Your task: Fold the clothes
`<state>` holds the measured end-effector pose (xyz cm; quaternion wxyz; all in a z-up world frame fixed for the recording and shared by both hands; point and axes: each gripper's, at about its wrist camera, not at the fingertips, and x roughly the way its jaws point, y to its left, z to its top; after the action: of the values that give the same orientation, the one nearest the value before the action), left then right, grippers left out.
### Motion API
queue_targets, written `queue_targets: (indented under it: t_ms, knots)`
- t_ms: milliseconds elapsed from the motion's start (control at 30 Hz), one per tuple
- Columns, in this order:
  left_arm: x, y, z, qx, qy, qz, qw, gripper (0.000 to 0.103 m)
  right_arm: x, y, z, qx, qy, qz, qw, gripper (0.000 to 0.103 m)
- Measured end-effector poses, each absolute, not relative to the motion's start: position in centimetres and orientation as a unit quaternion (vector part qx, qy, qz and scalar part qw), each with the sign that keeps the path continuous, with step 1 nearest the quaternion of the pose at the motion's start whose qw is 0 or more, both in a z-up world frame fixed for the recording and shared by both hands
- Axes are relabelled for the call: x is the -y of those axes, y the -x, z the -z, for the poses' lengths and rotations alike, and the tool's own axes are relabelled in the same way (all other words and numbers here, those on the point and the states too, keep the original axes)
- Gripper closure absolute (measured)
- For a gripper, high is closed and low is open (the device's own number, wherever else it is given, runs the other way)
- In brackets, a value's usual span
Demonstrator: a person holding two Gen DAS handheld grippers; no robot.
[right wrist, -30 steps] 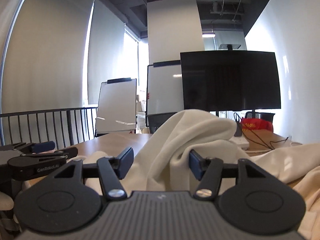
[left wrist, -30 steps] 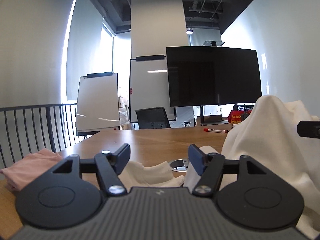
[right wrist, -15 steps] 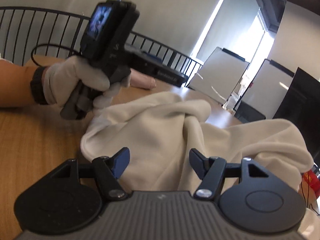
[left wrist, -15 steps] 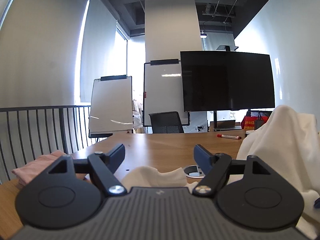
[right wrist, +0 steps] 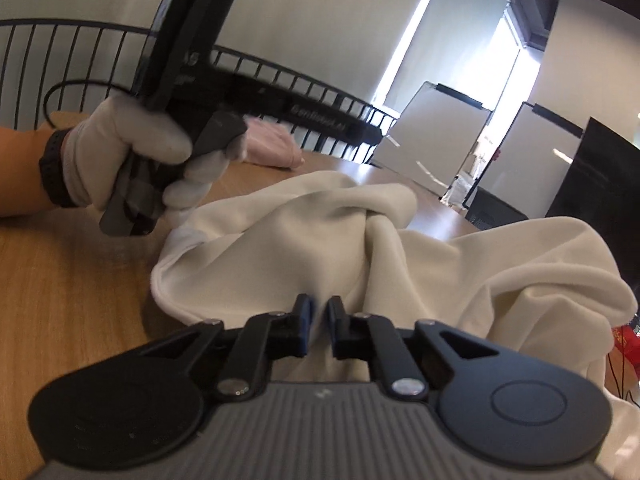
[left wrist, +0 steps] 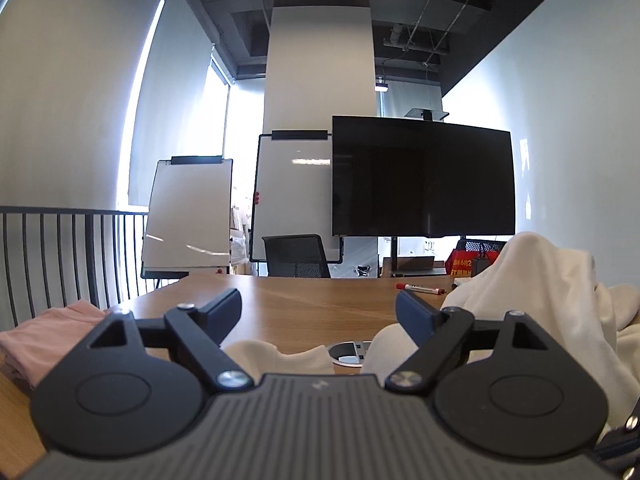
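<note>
1. The right claw (right wrist: 318, 316) sits at the lower middle of the right wrist view with its jaws pressed together on a fold of the cream garment (right wrist: 304, 248). The cloth runs up between the pads, so this looks like a pinch taken to lift or drag that edge for the first fold.
2. The cream garment lies bunched on the wooden table (right wrist: 72, 280). It fills the centre and right of the right wrist view. In the left wrist view it heaps at the right edge (left wrist: 532, 280), with a lower lobe just ahead of the claw.
3. The left claw (left wrist: 319, 306) is level above the table and its jaws are opening, with nothing between them. It appears to have let go and to be waiting for a new hold.
4. At the upper left of the right wrist view, a gloved hand (right wrist: 132, 160) holds the left tool's handle close to the garment's near corner.
5. A folded pink garment (left wrist: 52, 328) lies at the far left, probably finished and set aside. A red marker (left wrist: 420, 289) lies further back.
6. Compared with a second ago, the right claw was spread wide with cloth between its jaws. It has since tipped downward and closed. The left claw's gap has widened, and its view has hardly shifted.
</note>
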<state>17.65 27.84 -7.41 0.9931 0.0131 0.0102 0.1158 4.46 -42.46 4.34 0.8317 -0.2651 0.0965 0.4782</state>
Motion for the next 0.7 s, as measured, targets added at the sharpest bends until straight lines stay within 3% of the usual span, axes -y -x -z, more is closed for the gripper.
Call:
queue_targets:
  t_ms: [133, 267, 433, 533, 600, 700]
  knots:
    - [-27.4, -16.9, 7.2, 0.008, -0.018, -0.074, 0.997, 0.020, 42.7, -5.1, -6.1, -0.052, 0.198, -0.384, 0.900, 0.103]
    - [-26.1, -15.7, 7.3, 0.047, -0.055, -0.009, 0.997, 0.020, 44.4, -7.0, -6.7, -0.081, 0.124, -0.302, 0.942, 0.103]
    - [-24.5, -16.1, 7.8, 0.044, -0.086, -0.005, 0.995, 0.020, 48.4, -6.8, -8.9, -0.085, 0.054, -0.375, 0.921, 0.100]
    - [-25.5, -16.5, 7.7, 0.041, -0.059, -0.025, 0.997, 0.020, 50.5, -6.0, -10.9, -0.079, 0.029, -0.473, 0.877, 0.079]
    - [-27.0, -16.9, 7.4, 0.024, -0.019, -0.042, 0.999, 0.020, 50.4, -5.6, -10.8, -0.085, 0.070, -0.534, 0.838, 0.059]
    - [-28.9, -17.3, 7.1, -0.002, 0.024, -0.061, 0.998, 0.020, 49.6, -3.1, -9.7, -0.087, 0.184, -0.552, 0.808, 0.045]
